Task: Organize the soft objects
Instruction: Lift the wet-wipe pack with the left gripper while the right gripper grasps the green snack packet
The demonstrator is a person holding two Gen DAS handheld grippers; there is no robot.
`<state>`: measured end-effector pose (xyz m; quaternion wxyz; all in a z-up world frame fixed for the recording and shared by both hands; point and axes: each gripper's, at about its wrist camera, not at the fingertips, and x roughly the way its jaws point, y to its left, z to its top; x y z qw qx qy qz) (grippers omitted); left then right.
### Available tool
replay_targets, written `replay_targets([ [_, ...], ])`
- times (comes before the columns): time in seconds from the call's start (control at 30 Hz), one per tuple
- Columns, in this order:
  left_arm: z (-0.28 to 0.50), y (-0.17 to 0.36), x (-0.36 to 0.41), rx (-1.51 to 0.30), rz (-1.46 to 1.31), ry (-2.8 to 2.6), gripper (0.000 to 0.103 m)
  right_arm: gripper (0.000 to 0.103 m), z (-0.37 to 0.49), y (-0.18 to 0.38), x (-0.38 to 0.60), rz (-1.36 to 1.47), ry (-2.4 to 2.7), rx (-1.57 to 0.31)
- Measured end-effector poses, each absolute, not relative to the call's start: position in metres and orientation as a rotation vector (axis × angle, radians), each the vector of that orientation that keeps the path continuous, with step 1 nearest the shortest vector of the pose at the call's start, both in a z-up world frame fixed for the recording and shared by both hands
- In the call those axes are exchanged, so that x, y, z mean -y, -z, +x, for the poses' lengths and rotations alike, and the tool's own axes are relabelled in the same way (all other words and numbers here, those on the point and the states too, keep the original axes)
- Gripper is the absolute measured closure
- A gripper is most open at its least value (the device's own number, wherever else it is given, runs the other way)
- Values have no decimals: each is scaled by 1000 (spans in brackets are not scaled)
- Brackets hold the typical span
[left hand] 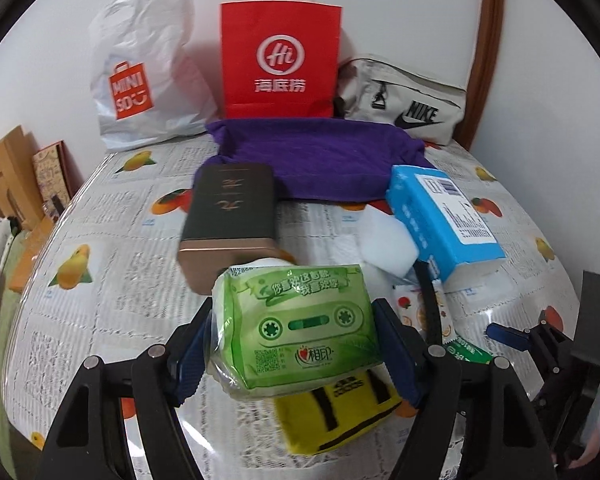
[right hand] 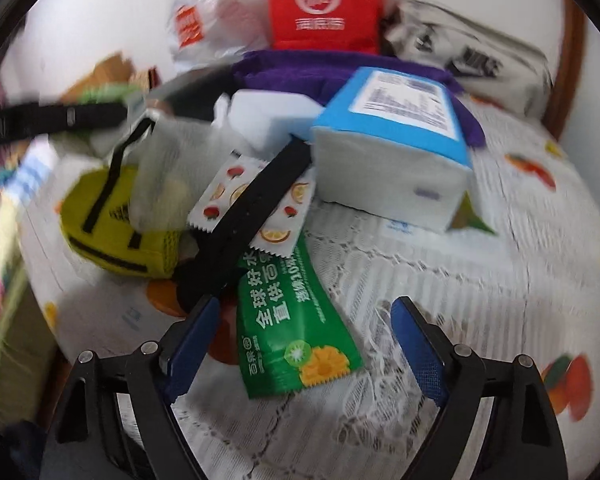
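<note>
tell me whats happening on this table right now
A person is sorting soft items with two handheld grippers. The left gripper is shut on the green tissue pack, held above the yellow pouch. The right gripper is open over the green snack packet, not gripping it.

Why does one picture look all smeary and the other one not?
Right wrist view: motion blur smears the left side and the far bags; the green packet near the lens stays fairly sharp. Left wrist view: mostly crisp, the green tissue pack reads clearly, only the dark box is slightly soft. Both views: fisheye bends the table edges.
</note>
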<state>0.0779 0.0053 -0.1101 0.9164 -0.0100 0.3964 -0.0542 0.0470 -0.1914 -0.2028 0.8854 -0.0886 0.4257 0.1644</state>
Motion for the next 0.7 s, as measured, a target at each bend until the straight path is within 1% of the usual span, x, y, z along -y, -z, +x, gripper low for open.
replay_targets([
  [0.03,78,110,-9,-816,-28,107,29,27,47,203,190,-184,-360,-877],
  [0.07,77,110,-13,-815,-34,101,29,33,46,202,192,-176,-373,-878],
  [0.1,76,110,-17,-814,-41,94,29,52,45,200,194,-181,-369,-876],
  [0.13,75,110,-20,-815,-45,90,29,61,45,198,198,-185,-364,-885],
  [0.17,75,110,-22,-815,-51,85,29,63,45,197,202,-177,-363,-901],
  [0.2,74,110,-27,-811,-60,79,29,66,44,196,208,-167,-360,-916],
  [0.3,73,112,-37,-813,-74,65,29,67,35,194,217,-190,-347,-939],
  [0.37,74,113,-41,-814,-85,53,29,66,30,194,223,-185,-343,-952],
  [0.5,72,114,-51,-819,-111,40,29,54,34,195,224,-161,-327,-935],
  [0.57,71,114,-55,-816,-116,35,29,54,38,197,220,-161,-329,-905],
  [0.63,70,113,-59,-811,-114,21,29,64,40,197,219,-149,-331,-894],
  [0.67,70,113,-60,-813,-115,18,29,66,41,197,218,-148,-331,-893],
  [0.7,69,113,-63,-816,-120,13,29,73,41,196,218,-150,-334,-897],
])
